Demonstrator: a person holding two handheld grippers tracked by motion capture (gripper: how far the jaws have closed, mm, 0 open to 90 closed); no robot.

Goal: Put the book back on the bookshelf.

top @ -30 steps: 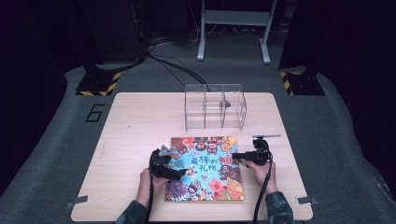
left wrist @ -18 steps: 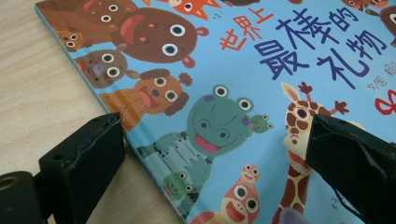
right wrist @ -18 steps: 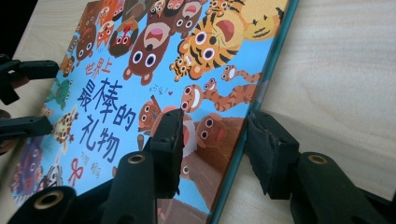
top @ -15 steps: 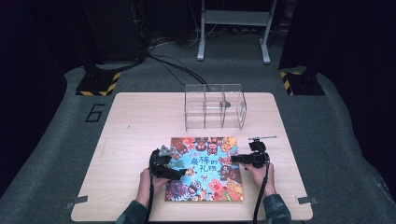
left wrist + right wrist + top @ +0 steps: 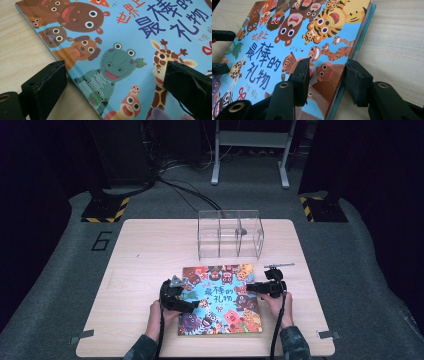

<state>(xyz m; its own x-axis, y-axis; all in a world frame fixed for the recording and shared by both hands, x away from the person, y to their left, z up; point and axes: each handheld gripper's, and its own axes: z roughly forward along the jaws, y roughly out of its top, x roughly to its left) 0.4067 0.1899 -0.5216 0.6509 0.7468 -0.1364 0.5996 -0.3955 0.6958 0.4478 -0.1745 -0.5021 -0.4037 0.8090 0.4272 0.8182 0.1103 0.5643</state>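
While the picture book (image 5: 220,300) lies flat near the tabletop's (image 5: 150,245) front edge, it is flanked by both tools: the left gripper (image 5: 192,292), jaws spread wide, straddles the spine edge without pinching it, and the right gripper (image 5: 248,288), jaws partly closed, brackets the lifted cover edge, though contact by the pads cannot be told. The book's spine is set roughly front to back with the title toward the far edge, and beyond it a clear divided box (image 5: 230,234) stands.

On the table (image 5: 150,245), lower centre of the frame: picture book (image 5: 220,320), lying flat. Behind it, toward upper centre: clear three-compartment box (image 5: 230,235), small item in the middle compartment. At the book's left edge: left gripper (image 5: 192,301). At its right edge: right gripper (image 5: 250,287), straddling that edge. Beyond the table, top of frame: cables, stand legs
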